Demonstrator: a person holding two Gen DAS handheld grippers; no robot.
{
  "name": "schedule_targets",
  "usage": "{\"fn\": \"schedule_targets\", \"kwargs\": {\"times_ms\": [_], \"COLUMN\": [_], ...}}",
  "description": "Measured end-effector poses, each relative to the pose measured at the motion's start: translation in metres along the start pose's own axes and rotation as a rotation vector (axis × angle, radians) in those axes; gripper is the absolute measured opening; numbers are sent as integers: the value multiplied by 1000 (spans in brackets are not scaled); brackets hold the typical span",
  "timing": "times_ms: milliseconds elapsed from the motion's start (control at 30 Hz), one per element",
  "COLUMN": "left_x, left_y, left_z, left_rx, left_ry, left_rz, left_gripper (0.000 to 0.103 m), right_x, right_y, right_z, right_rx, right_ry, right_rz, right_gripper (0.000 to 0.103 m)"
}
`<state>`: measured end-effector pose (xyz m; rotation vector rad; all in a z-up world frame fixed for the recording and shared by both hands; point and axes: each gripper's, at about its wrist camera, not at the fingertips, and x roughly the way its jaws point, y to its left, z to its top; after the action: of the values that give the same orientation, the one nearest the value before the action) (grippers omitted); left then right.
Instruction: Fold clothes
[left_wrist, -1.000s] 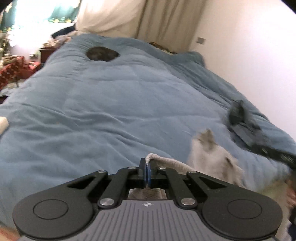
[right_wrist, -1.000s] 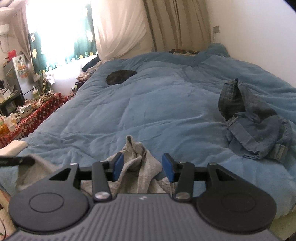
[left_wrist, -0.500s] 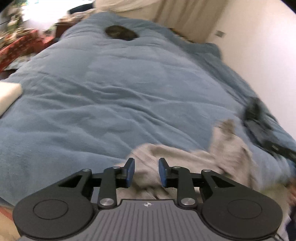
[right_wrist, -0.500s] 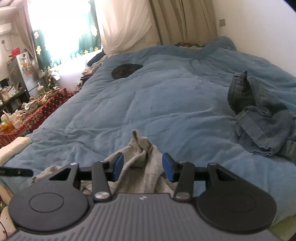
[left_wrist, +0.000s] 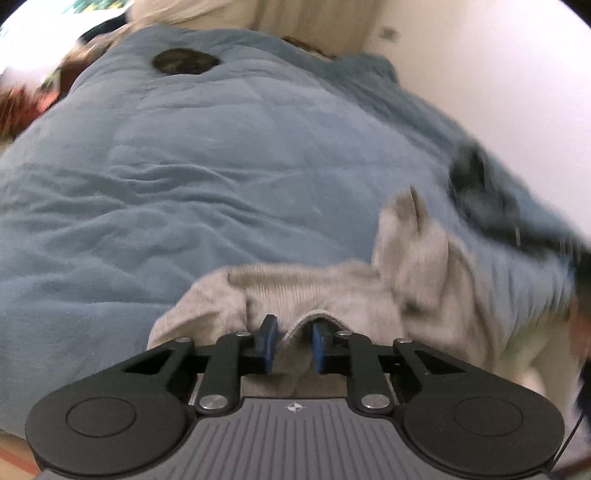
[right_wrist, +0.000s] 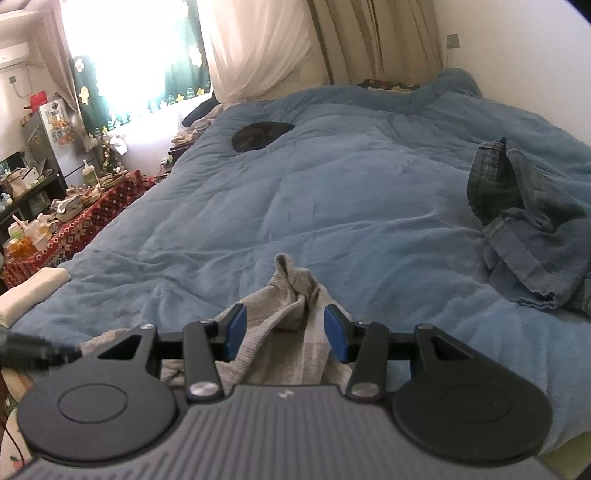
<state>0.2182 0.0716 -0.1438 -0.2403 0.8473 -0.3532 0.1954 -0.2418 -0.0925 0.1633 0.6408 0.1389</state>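
Observation:
A crumpled grey garment (left_wrist: 332, 291) lies at the near edge of a bed with a blue duvet (left_wrist: 207, 158). My left gripper (left_wrist: 291, 343) is open, its blue pads either side of a fold of the grey cloth. In the right wrist view the same grey garment (right_wrist: 284, 317) bunches up between the pads of my right gripper (right_wrist: 284, 332), which is open wide. A heap of blue jeans (right_wrist: 532, 232) lies on the duvet (right_wrist: 332, 192) to the right; it also shows blurred in the left wrist view (left_wrist: 484, 195).
A dark round patch (right_wrist: 258, 134) sits far up the bed. A folded white cloth (right_wrist: 29, 291) lies at the bed's left corner. A cluttered table with a red patterned cover (right_wrist: 74, 225) stands left of the bed. A wall (left_wrist: 480, 74) runs along the right side.
My left gripper let go of the grey garment and opened, and the cloth dropped and spread along the bed's edge. My right gripper stayed open and shifted slightly forward.

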Motion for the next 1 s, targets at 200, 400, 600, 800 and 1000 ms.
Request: {"fn": "schedule_targets", "kwargs": {"times_ms": [200,400,600,800,1000], "left_x": [4,1,-16,-26,-23], "left_y": [30,32,24,24,17], "left_z": [27,25,16,7,1], "left_rx": [-169,-167,-95,-80,-89], "left_ry": [-85,-108,-130,-108,-84], "left_rz": [37,87,62,27,6], "left_gripper": [19,19,15,14,14], "right_x": [10,29,50,76,101], "right_y": [4,19,33,41,54], "right_z": [-4,-12,-19,-8,19], "right_rx": [-29,-131,-241,-242,-234], "right_ry": [37,116,182,176,128], "right_rz": [8,17,0,45,96], "right_gripper": [51,22,10,10,10]}}
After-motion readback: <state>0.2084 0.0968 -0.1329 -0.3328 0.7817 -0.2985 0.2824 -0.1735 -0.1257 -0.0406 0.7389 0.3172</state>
